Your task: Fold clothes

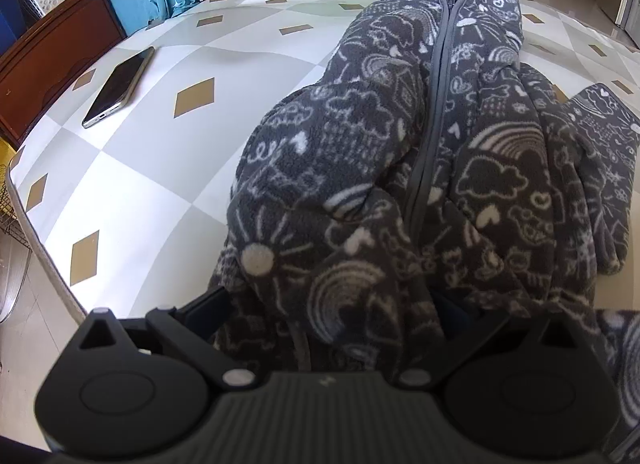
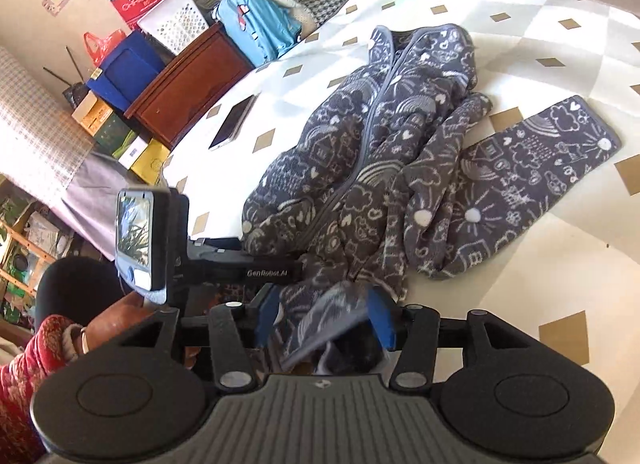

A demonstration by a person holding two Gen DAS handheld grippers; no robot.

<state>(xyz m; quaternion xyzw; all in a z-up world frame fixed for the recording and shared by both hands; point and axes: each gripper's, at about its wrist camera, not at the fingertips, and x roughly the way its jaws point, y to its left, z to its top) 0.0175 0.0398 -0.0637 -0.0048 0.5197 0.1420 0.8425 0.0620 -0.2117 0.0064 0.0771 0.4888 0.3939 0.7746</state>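
lying lengthwise away from both grippers, the jacket (image 2: 372, 152) is running zipper-first up the table (image 2: 552, 248) — right gripper (image 2: 326, 320) half-open around its hem, left gripper (image 1: 328, 316) buried in cloth, grip unclear.

One fleece garment (image 2: 372, 168), one phone (image 2: 234, 122), perhaps two claws (image 2: 326, 322).

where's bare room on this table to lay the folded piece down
Free: the checked tablecloth right of the grey printed fleece garment, below its spread sleeve; also the strip between the garment and the flat smartphone. Crowded: the near edge, where both tools meet the fleece.
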